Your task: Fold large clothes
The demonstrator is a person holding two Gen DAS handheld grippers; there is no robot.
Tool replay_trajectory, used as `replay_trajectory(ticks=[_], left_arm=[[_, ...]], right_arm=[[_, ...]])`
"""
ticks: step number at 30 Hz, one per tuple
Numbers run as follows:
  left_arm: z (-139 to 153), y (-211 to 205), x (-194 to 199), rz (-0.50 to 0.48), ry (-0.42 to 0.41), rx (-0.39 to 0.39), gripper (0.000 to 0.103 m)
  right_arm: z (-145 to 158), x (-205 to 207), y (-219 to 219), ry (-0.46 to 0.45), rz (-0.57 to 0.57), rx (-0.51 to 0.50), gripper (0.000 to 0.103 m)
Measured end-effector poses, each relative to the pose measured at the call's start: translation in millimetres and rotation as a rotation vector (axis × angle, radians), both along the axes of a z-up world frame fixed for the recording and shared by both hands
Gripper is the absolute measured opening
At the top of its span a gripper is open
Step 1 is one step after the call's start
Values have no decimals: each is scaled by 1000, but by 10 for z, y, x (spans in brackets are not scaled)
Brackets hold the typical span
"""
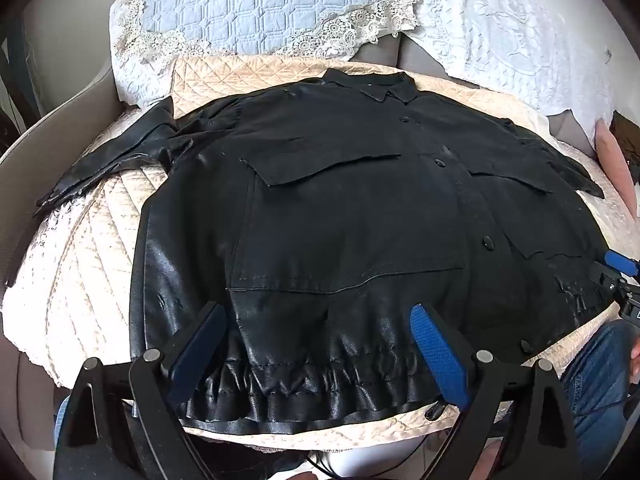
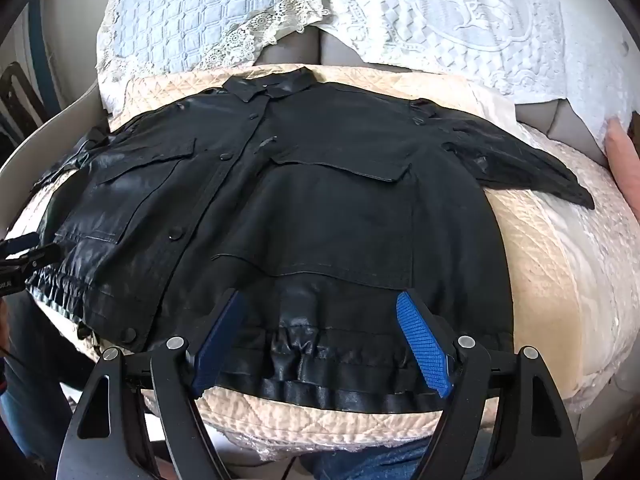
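A black leather-look jacket (image 1: 344,216) lies flat, front up and buttoned, on a cream quilted cover (image 1: 88,272), collar far, gathered hem near. It also shows in the right wrist view (image 2: 320,216). Both sleeves stretch out sideways. My left gripper (image 1: 320,312) is open and empty, its blue-padded fingers over the left part of the hem. My right gripper (image 2: 320,300) is open and empty over the right part of the hem. The right gripper's tip shows in the left wrist view (image 1: 616,268); the left gripper's tip shows in the right wrist view (image 2: 28,248).
The cream quilted cover (image 2: 532,248) lies on a sofa seat. Pale blue quilted and lace covers (image 1: 256,4) drape the backrest behind. A pink cushion (image 2: 624,164) sits at far right. The person's jeans-clad legs (image 1: 596,380) are at the near edge.
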State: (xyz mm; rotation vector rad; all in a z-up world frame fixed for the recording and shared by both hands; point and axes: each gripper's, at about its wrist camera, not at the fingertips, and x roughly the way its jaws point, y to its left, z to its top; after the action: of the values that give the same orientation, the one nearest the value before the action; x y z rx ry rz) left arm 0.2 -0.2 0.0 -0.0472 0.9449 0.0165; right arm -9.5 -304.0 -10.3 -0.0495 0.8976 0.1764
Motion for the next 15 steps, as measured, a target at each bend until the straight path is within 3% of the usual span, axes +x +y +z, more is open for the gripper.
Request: replay_trajectory(ticks=[15], left_arm=[[83,52,-25,1,-9,0,95]], right_arm=[[36,-39,129,-6,25,7,79]])
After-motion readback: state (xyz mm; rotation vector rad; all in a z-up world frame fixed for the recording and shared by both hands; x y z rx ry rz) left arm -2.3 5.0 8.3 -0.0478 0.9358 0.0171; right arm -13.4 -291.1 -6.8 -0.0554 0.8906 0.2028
